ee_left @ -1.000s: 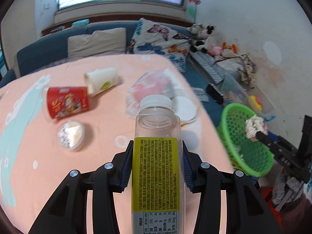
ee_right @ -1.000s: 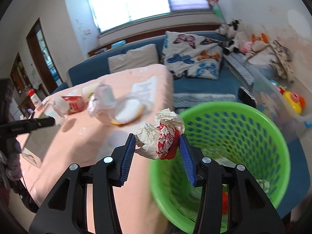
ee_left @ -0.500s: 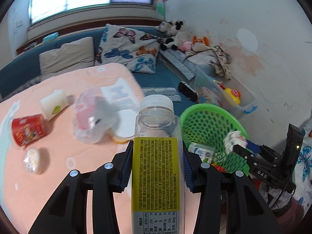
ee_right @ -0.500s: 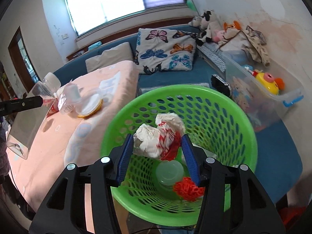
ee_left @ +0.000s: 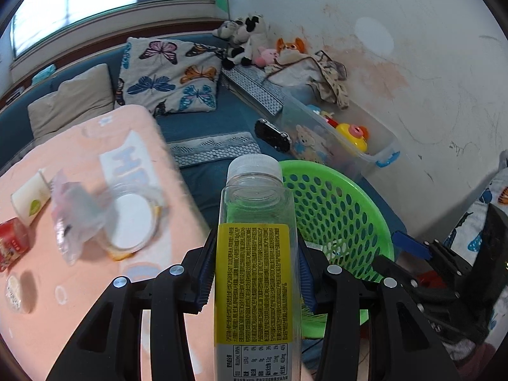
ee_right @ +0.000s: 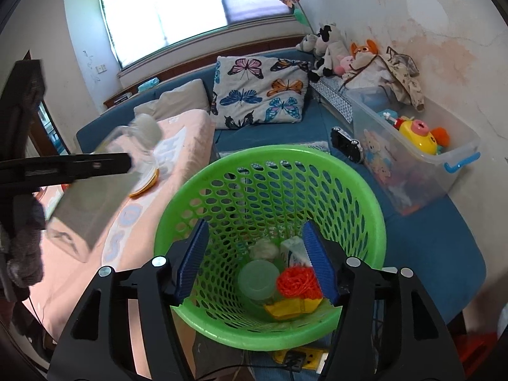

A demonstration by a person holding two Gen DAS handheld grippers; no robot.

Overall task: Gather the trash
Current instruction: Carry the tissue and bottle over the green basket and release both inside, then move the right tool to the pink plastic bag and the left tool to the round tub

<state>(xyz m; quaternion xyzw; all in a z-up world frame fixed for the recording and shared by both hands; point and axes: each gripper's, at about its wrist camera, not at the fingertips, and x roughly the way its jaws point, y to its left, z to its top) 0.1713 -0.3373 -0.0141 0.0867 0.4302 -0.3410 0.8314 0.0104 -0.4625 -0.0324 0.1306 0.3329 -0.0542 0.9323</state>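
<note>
The left tongs (ee_left: 254,273) were clamped on the bottle (ee_left: 255,254), held upright beside the green basket (ee_right: 374,209) for dropping. The right tongs (ee_right: 254,263) stood apart and empty directly over the basket's mouth, above the trash inside.

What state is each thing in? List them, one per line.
Left gripper: shut on the bottle.
Bottle: capped, looks empty, held upright.
Right gripper: jaws open, empty, above the basket.
Green basket: upright, partly filled.
Crumpled wrapper: lying inside the basket.
Red can: on its side on the table.

Glossy clear plastic bottle (ee_left: 255,254); perforated green plastic basket (ee_right: 222,327); cloth-covered table (ee_left: 79,279).
</note>
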